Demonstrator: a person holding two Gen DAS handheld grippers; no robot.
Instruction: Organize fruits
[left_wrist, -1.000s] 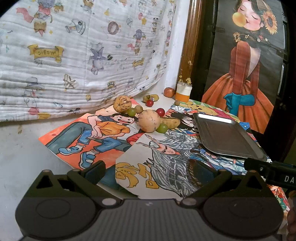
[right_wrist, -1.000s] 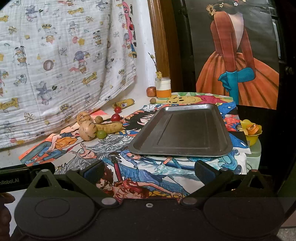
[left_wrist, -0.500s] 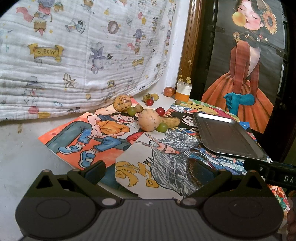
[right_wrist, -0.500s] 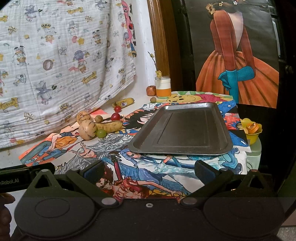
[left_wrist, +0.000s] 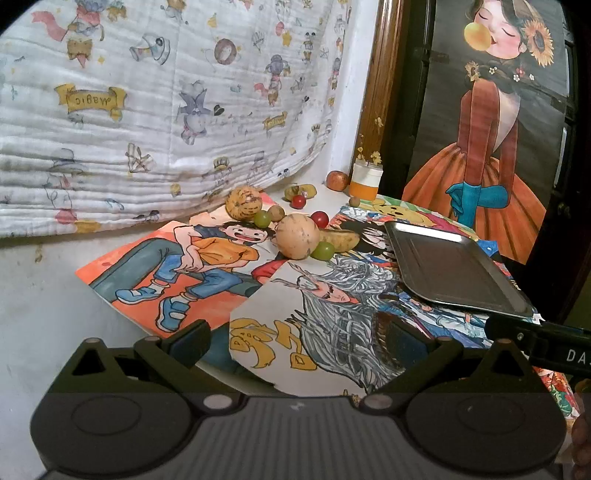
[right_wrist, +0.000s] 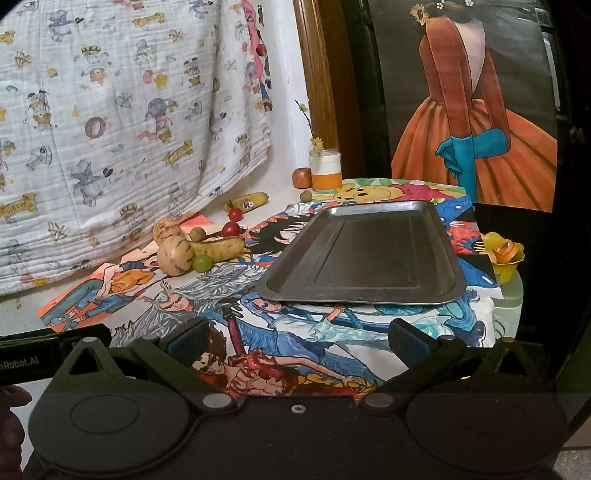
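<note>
Hardly anything has shifted since a second ago: I see the fruit pile at nearly the same spot in both views, and both grippers hang back at the near edge of the table. My left gripper (left_wrist: 295, 339) has its jaws spread wide, nothing between them; my right gripper (right_wrist: 295, 338) is the same, wide apart and empty. The fruit sits well ahead of the left jaws: a round tan melon (left_wrist: 297, 240) touching a green grape (left_wrist: 322, 251) and a yellow banana (left_wrist: 341, 240), with a striped melon (left_wrist: 244, 202), another grape (left_wrist: 262, 219) and a red cherry tomato (left_wrist: 320, 219) just behind. The metal tray (right_wrist: 364, 254) lies bare, straight ahead of the right jaws, to the right of the pile. An apple (right_wrist: 301, 177) and a jar (right_wrist: 326, 171) stand by the far wall. Only flat drawings (left_wrist: 207, 269) cover the table (left_wrist: 44, 306) between jaws and fruit.
</note>
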